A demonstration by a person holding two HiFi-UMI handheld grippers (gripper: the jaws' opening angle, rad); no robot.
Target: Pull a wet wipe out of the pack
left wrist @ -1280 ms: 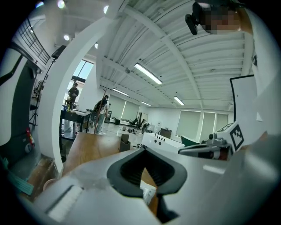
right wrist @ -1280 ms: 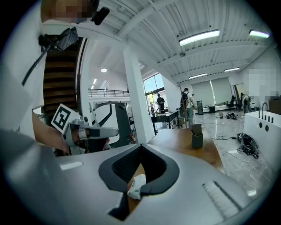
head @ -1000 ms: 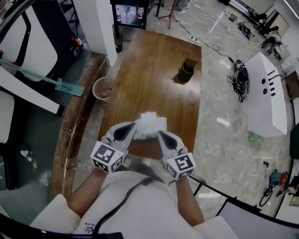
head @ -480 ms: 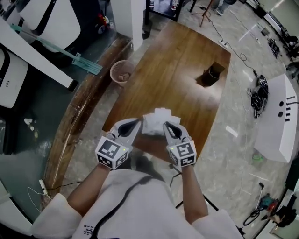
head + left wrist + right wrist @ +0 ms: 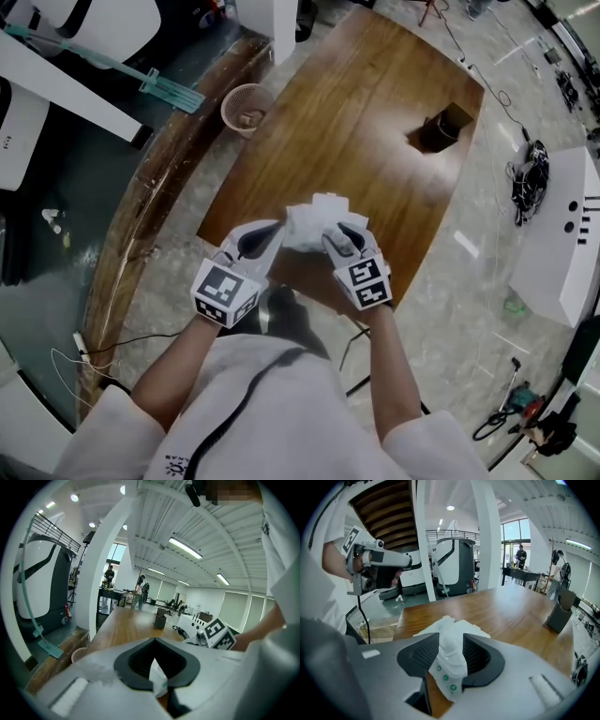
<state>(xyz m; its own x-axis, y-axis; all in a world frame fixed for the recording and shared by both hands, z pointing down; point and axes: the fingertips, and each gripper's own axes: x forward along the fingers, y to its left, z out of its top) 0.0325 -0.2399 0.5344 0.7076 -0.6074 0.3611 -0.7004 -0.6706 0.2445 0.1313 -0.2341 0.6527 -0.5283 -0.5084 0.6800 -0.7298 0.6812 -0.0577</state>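
Note:
The wet wipe pack [image 5: 314,223], white with green print, hangs above the near end of the wooden table [image 5: 356,122], between my two grippers. My left gripper [image 5: 272,240] is shut on one edge of the pack [image 5: 158,677]; its jaw tips meet above it in the left gripper view. My right gripper [image 5: 339,238] comes in from the other side. Its jaws are opening, and the pack [image 5: 449,679] stands between the ribbed pads [image 5: 423,654]. A crumpled white wipe [image 5: 451,629] sticks out of the pack's top, in front of the right gripper [image 5: 450,640].
A dark square holder [image 5: 441,127] stands at the table's far right. A round waste basket [image 5: 246,105] sits on the floor beyond the table's left edge. A white machine [image 5: 572,244] and cables [image 5: 530,178] lie to the right on the tiled floor.
Both grippers stayed together around the pack and sank a little. The right gripper rolled, so its marker cube now faces up, and its jaws have loosened around the pack.

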